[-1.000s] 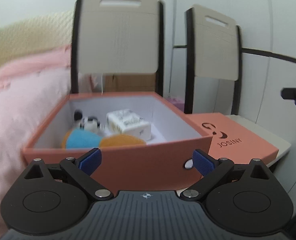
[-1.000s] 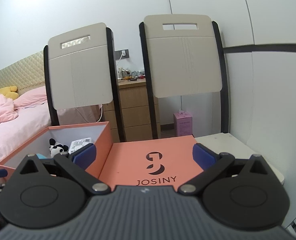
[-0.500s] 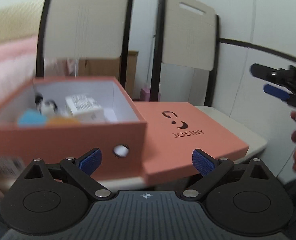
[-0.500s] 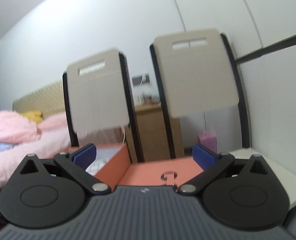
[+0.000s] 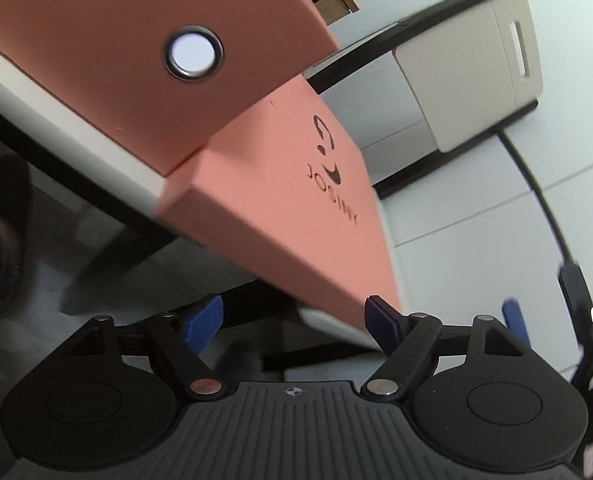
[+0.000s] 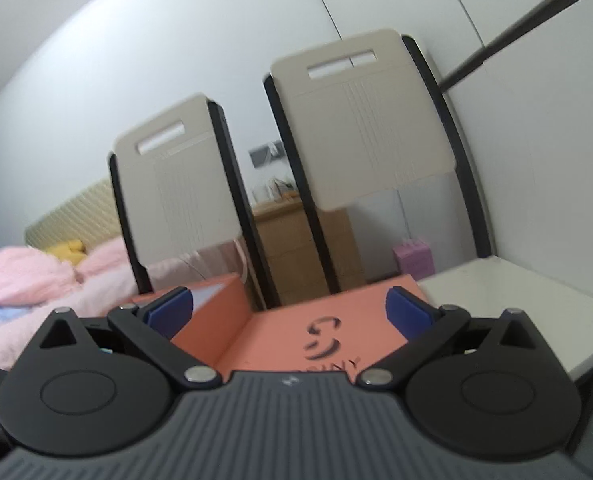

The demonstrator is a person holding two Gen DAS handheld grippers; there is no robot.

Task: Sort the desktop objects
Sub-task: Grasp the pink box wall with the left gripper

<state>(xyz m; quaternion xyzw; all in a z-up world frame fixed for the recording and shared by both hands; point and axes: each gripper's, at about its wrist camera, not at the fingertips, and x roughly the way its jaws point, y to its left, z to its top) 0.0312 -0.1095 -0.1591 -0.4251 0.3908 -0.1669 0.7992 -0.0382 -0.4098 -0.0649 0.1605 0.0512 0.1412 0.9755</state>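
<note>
In the left wrist view, which is rolled sideways, the salmon box [image 5: 116, 40] with a round metal eyelet sits beside its salmon lid [image 5: 296, 200] marked JOSINY, both on a white table [image 5: 76, 136]. My left gripper [image 5: 294, 318] is open and empty, low in front of the lid's near corner. My right gripper [image 6: 288, 308] is open and empty, just in front of the lid [image 6: 324, 332] and the box [image 6: 212, 320]. The box's contents are hidden. The right gripper's blue fingers [image 5: 514, 318] show at the left view's right edge.
Two beige chair backs [image 6: 176, 188] [image 6: 368, 120] stand behind the table [image 6: 508, 300]. A wooden dresser [image 6: 292, 240] and a pink carton [image 6: 412, 258] lie beyond. A pink bed [image 6: 36, 272] lies to the left. A white wall is on the right.
The left gripper has dropped below the table edge and rolled sideways, so the box contents are out of sight. The right gripper has tilted and moved closer to the lid. Both stay open.
</note>
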